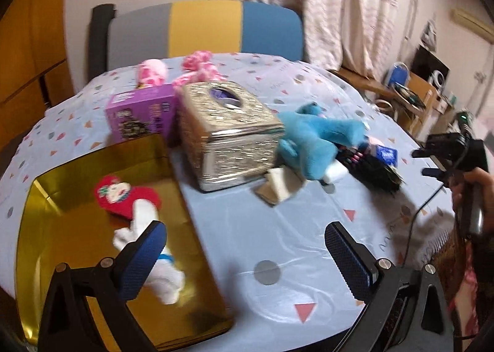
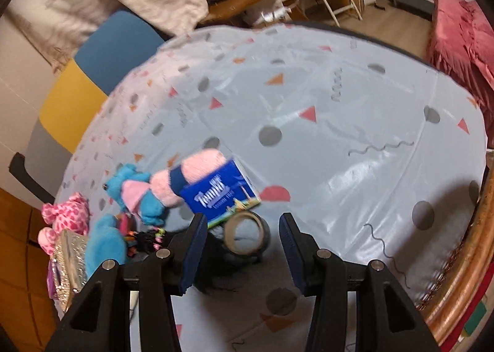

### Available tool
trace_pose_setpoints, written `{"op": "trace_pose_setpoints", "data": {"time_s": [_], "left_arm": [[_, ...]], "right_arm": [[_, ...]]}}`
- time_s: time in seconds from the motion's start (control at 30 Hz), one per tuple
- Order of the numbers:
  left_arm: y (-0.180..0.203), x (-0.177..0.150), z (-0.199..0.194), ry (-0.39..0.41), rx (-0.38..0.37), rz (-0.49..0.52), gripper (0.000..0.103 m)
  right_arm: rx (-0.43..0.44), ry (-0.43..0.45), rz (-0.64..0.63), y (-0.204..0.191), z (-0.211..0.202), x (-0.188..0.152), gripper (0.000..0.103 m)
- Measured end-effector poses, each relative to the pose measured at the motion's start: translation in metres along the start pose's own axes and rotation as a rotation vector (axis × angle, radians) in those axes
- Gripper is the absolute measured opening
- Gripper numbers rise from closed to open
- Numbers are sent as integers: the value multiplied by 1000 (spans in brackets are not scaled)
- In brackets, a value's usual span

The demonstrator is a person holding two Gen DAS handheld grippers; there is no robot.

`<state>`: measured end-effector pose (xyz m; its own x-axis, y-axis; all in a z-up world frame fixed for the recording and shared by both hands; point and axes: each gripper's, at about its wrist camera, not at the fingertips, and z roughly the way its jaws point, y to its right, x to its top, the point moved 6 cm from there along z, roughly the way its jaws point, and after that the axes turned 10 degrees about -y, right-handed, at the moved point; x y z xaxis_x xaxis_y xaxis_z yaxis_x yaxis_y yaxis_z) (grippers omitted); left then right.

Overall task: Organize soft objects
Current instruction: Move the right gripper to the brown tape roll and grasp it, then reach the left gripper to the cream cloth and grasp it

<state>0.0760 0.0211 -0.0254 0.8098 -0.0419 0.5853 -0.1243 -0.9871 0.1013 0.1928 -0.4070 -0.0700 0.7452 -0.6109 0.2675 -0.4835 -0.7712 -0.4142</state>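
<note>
A gold box [image 1: 77, 197] lies open at the left of the table and holds a red plush [image 1: 123, 197] and a white plush [image 1: 154, 247]. My left gripper [image 1: 247, 247] is open and empty above the table, its left finger over the box. A blue plush [image 1: 315, 142] lies right of the silver tissue box [image 1: 228, 130]; it also shows in the right wrist view [image 2: 136, 197] beside a pink plush [image 2: 188, 176]. A pink spotted plush [image 1: 197, 71] lies at the back, also seen in the right wrist view [image 2: 64, 216]. My right gripper [image 2: 244, 241] is open and empty over a tape roll [image 2: 244, 234].
A purple box [image 1: 142, 111] stands behind the gold box. A blue Tempo tissue pack [image 2: 219, 197], a black hairbrush [image 1: 373, 170] and a folded white item [image 1: 278, 185] lie on the patterned tablecloth [image 2: 339, 136]. A striped chair [image 1: 203, 31] stands behind the table.
</note>
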Motion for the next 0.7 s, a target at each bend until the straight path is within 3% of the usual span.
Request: {"op": "trace_pose_setpoints", "data": {"time_s": [0.1, 0.27, 0.37, 0.53, 0.7], "left_arm": [[16, 3, 6, -20, -27, 37, 103], [33, 7, 21, -58, -51, 52, 103], [38, 11, 30, -68, -30, 63, 103], [41, 15, 42, -82, -16, 74, 103], [38, 22, 58, -101, 2, 63, 102]], "right_arm": [[0, -58, 3, 0, 11, 0, 49], [-123, -141, -50, -6, 31, 1, 49], [-148, -196, -52, -6, 46, 4, 49], [-153, -209, -68, -14, 63, 8, 52], [-213, -257, -113, -19, 82, 2, 54]]}}
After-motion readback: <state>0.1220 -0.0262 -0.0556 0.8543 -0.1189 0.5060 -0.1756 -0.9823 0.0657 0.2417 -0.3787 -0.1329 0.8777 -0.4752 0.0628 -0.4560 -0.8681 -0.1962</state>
